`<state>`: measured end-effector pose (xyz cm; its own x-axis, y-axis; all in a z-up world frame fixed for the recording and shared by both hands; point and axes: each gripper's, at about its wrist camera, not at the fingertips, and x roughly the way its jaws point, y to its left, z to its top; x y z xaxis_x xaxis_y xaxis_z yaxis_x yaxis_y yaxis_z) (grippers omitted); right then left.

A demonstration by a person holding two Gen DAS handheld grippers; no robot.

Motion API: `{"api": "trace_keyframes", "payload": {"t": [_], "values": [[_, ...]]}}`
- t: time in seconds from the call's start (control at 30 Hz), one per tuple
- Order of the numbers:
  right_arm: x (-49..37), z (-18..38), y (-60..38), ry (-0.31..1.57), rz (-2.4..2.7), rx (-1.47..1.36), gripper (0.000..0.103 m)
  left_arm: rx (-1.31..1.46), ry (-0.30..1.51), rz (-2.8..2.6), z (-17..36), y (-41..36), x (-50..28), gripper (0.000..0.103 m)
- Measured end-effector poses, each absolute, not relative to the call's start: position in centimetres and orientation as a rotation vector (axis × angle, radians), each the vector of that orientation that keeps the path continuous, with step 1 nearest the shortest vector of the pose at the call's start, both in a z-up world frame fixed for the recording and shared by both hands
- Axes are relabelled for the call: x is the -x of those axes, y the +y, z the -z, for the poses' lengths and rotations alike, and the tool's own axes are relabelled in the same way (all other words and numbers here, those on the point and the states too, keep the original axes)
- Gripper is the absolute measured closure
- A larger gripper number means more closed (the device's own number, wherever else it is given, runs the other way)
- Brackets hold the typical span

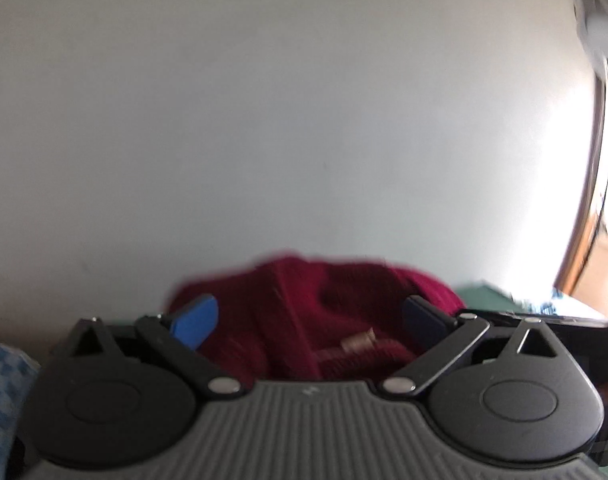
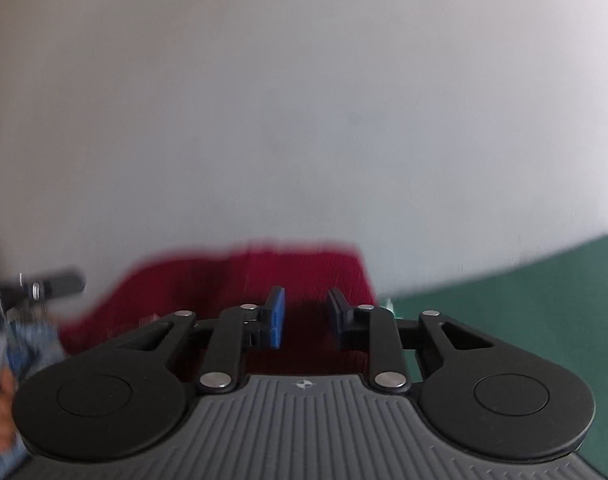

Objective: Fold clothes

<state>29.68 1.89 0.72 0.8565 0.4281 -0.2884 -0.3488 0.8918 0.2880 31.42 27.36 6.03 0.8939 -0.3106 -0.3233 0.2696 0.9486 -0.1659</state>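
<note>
Ribbed grey housing and black linkage arms fill the bottom of both wrist views. On the left wrist view, a blue-and-white checked cloth (image 1: 0, 392) shows at the far left edge. Next comes the left gripper (image 1: 309, 320), its blue-padded fingers (image 1: 196, 322) spread wide apart with nothing between them. Beyond and between them lies a dark red knitted garment (image 1: 304, 300), bunched into a heap with a ribbed edge and a small tan tag (image 1: 359, 342) near its middle. To the right a strip of green tabletop (image 1: 487, 296) shows, with a bright window frame at the far right. A plain pale wall (image 1: 264, 100) fills the upper part.

On the right wrist view, a person's hand (image 2: 0, 412) and a blurred sleeve sit at the left edge, with the tip of a black tool above them. The red garment spreads across the centre, blurred. The right gripper (image 2: 307, 314) has its fingers partly apart, a clear gap between the pads, over the red knit; whether they touch it I cannot tell. Green tabletop runs off to the right.
</note>
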Motion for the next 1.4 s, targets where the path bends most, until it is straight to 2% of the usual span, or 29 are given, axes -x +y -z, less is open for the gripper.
{"api": "trace_keyframes", "payload": {"t": [0.07,0.13,0.33,0.37,0.43,0.5,0.6,0.7,0.8,0.83,0.93,1.07,1.27,1.4], "values": [[-29.7,0.2,2.4,0.403,-0.412,-0.237,0.076,0.116,0.444,0.284,-4.2,26.7,-32.9,0.002],[-30.3,0.8,2.5,0.446,-0.413,-0.27,0.073,0.068,0.46,0.231,-3.1,26.4,-33.6,0.001],[-30.6,-0.3,-0.4,0.468,-0.459,-0.342,0.07,0.066,0.522,0.215,-4.3,27.3,-32.9,0.001],[-30.1,-0.6,-1.1,0.462,-0.466,-0.361,0.067,0.059,0.514,0.215,-4.8,27.3,-31.8,0.001],[-28.4,-0.9,-3.2,0.472,-0.454,-0.42,0.045,0.044,0.501,0.216,-5.6,27.6,-29.6,0.001],[-25.6,-0.7,-5.3,0.533,-0.42,-0.457,0.044,0.062,0.503,0.224,-5.7,28.7,-26.0,0.001],[-20.2,-0.1,-6.2,0.631,-0.359,-0.345,0.044,0.169,0.522,0.253,-5.6,29.0,-20.3,0.001],[-13.4,0.8,-5.2,0.727,-0.324,-0.149,0.034,0.274,0.607,0.192,-4.0,27.6,-14.4,0.001],[-9.6,2.5,-4.2,0.797,-0.38,-0.122,0.02,0.298,0.667,0.086,-2.2,24.6,-7.0,0.001],[-8.6,3.2,-3.9,0.819,-0.405,-0.122,0.018,0.261,0.696,0.053,-1.5,23.2,-5.4,0.001],[-6.2,3.3,-2.9,0.89,-0.469,-0.09,0.018,0.149,0.773,-0.026,-1.2,20.0,0.2,0.001],[-5.9,1.5,-2.6,0.894,-0.448,-0.068,0.018,0.163,0.852,-0.114,-1.8,18.6,0.0,0.001],[-6.5,-1.7,-2.7,0.856,-0.377,-0.052,0.017,0.108,0.758,-0.332,-7.0,17.7,-1.3,0.001],[-5.1,-5.1,-2.2,0.739,-0.335,-0.03,0.01,0.06,0.7,-0.376,-9.2,17.3,-1.9,0.001]]}}
